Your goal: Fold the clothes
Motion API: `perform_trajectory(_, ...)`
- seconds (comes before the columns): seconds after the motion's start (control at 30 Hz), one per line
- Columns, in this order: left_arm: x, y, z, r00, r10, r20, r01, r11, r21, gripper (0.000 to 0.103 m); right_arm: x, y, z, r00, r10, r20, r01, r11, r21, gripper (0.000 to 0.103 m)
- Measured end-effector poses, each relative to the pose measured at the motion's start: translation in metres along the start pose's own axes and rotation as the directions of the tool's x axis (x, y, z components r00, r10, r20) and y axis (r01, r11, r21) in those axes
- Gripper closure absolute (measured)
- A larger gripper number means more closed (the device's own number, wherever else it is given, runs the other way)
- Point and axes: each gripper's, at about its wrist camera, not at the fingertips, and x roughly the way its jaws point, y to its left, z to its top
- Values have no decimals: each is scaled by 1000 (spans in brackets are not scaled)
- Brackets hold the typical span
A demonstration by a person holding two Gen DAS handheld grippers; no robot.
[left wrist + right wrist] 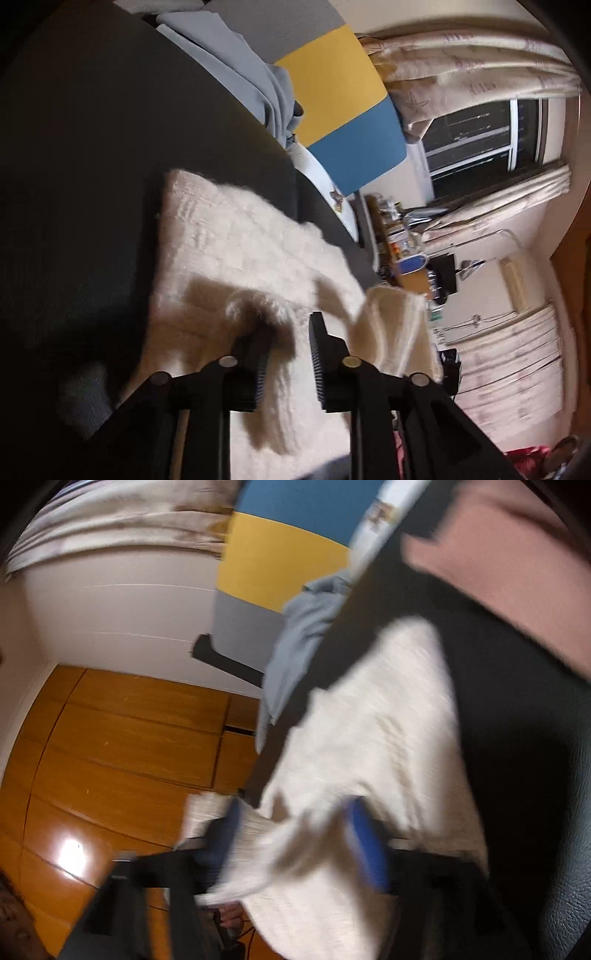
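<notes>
Cream fuzzy knit garment (236,258) lay on the black counter (92,166)
Your left hand-held gripper (288,332) stood released; right hand-held gripper (295,834) grasped its edge — keep tension even

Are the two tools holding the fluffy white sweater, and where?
The left tool is open, holding nothing. The right tool has the white sweater's ribbed edge between its fingers, but blur hides whether it grips.

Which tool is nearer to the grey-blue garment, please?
Hard to tell. The left tool and right tool are both at the white sweater, apart from the grey-blue garment.
</notes>
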Motion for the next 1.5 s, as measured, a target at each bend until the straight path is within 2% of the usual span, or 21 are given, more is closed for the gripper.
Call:
perform_trajectory(0.07,-4,0,-3,1000,1,0,-1,1000,-1,79,-7,28,0,999,-38,5,38,992,-117,23)
perform_trajectory(0.13,-9,3,-8,1000,-4,-2,4,1000,-17,78,-18,56,-8,989,-140,42,146,946,-291,17)
perform_trajectory(0.17,-11,6,-10,1000,-8,-6,8,999,-34,76,-19,68,-18,978,-200,62,208,891,-403,15)
perform_trajectory(0.2,-12,8,-11,1000,-9,-6,9,999,-50,76,-18,80,-31,962,-261,86,267,810,-522,12)
perform_trajectory(0.27,-14,12,-17,1000,-25,-7,25,997,-79,76,-17,103,-57,917,-366,158,360,590,-722,5)
perform_trajectory(0.33,-17,14,-23,999,-42,-12,41,995,-87,74,-2,120,-86,881,-430,198,361,340,-868,5)
perform_trajectory(0.37,-18,12,-25,999,-40,-12,39,996,-82,73,2,120,-95,876,-442,194,340,278,-899,5)
perform_trajectory(0.4,-17,10,-26,999,-40,-16,39,996,-76,73,2,117,-101,874,-449,185,318,240,-917,5)
perform_trajectory(0.47,-9,6,-24,998,-47,-29,45,997,-64,72,18,112,-100,861,-480,169,303,216,-928,8)
perform_trajectory(0.5,-6,4,-23,998,-51,-36,49,997,-58,72,28,110,-98,852,-497,161,298,209,-931,23)
perform_trajectory(0.53,-2,2,-22,998,-54,-43,52,997,-52,72,40,107,-92,843,-517,149,298,218,-929,57)
perform_trajectory(0.6,7,-2,-19,998,-33,-53,32,999,-20,73,52,102,-74,826,-549,129,321,269,-908,93)
perform_trajectory(0.63,12,-4,-17,998,-16,-59,16,1000,-5,76,53,101,-64,829,-544,129,337,301,-892,93)
perform_trajectory(0.67,17,-4,-15,998,3,-66,-3,1000,7,88,52,101,-54,839,-528,136,353,336,-873,93)
perform_trajectory(0.73,21,-6,-8,998,-28,-58,29,999,18,94,47,104,-38,855,-497,148,377,400,-835,93)
perform_trajectory(0.93,15,-16,23,988,-148,41,148,989,22,96,45,91,12,869,-459,184,440,548,-712,93)
perform_trajectory(1.03,15,-7,43,990,-82,116,85,996,-22,97,70,66,37,862,-485,150,468,645,-604,93)
perform_trajectory(1.1,12,-3,51,989,13,147,-10,1000,-20,84,74,42,45,860,-495,122,479,701,-529,93)
perform_trajectory(1.2,5,-7,53,975,137,173,-151,986,70,80,78,11,47,862,-498,97,485,754,-443,92)
perform_trajectory(1.33,2,-12,54,953,260,156,-292,925,243,74,69,-2,42,884,-461,76,451,800,-396,89)
perform_trajectory(1.5,30,-26,55,942,327,73,-327,852,409,64,65,-12,43,920,-391,20,373,861,-346,76)
